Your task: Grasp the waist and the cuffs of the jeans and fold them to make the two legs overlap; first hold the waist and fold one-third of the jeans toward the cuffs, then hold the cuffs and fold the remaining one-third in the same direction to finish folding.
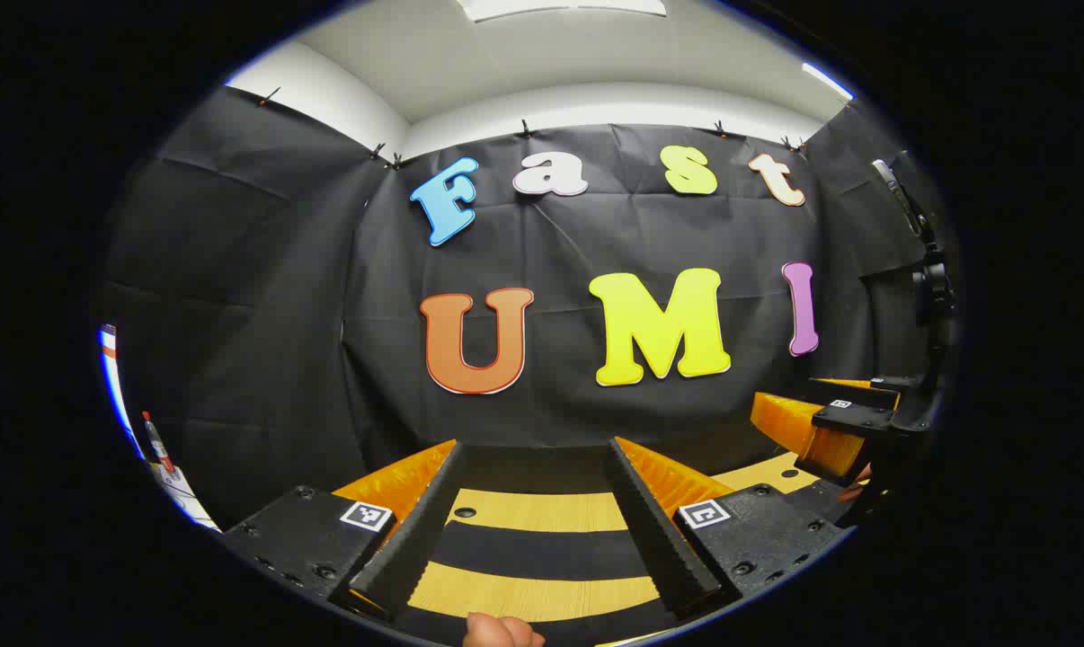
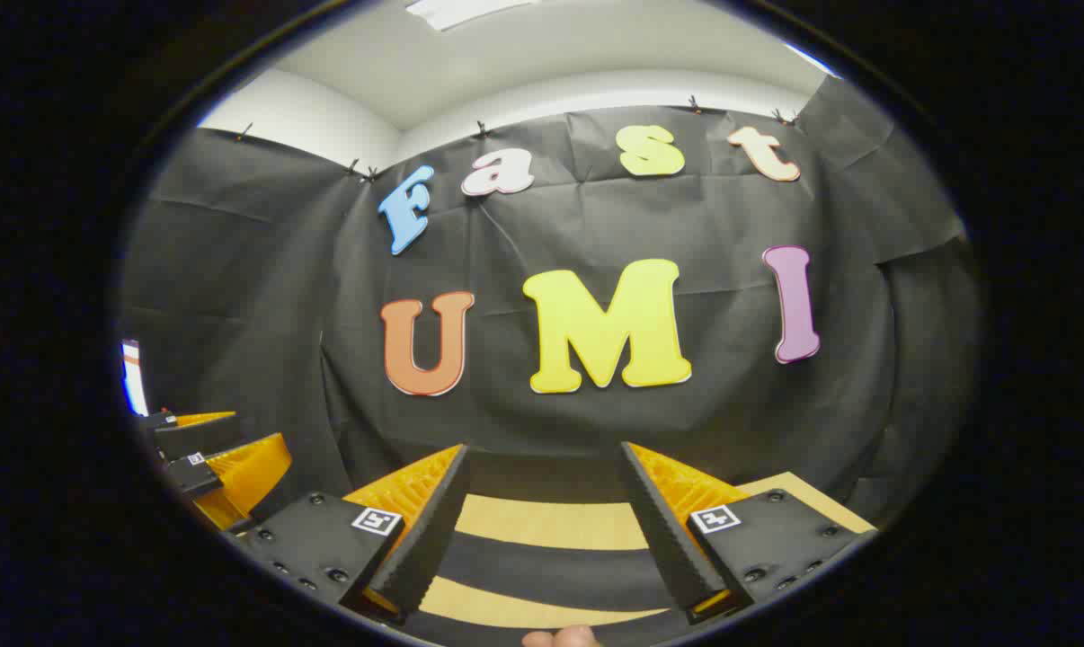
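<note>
In the left gripper view my left gripper (image 1: pixel 537 445) is open, its two black ribbed fingers (image 1: pixel 416 530) spread wide with nothing between them. It hangs over a light wooden table (image 1: pixel 542 512) crossed by dark bands. My right gripper (image 1: pixel 807 409) sits at the right edge, beside the left one at about the same height. In the right gripper view my right gripper (image 2: pixel 545 449) is open too, over the same banded table (image 2: pixel 551 523), with nothing held. My left gripper (image 2: pixel 236 445) is at the far left. A fingertip of the holding hand (image 1: pixel 502 631) peeks in at the bottom.
The black cloth wall (image 1: pixel 596 404) stands close behind the table's far edge. A dark stand with a device (image 1: pixel 933 288) rises at the right. A red-capped item (image 1: pixel 155 440) lies at the far left. Another fingertip (image 2: pixel 560 638) shows at the bottom.
</note>
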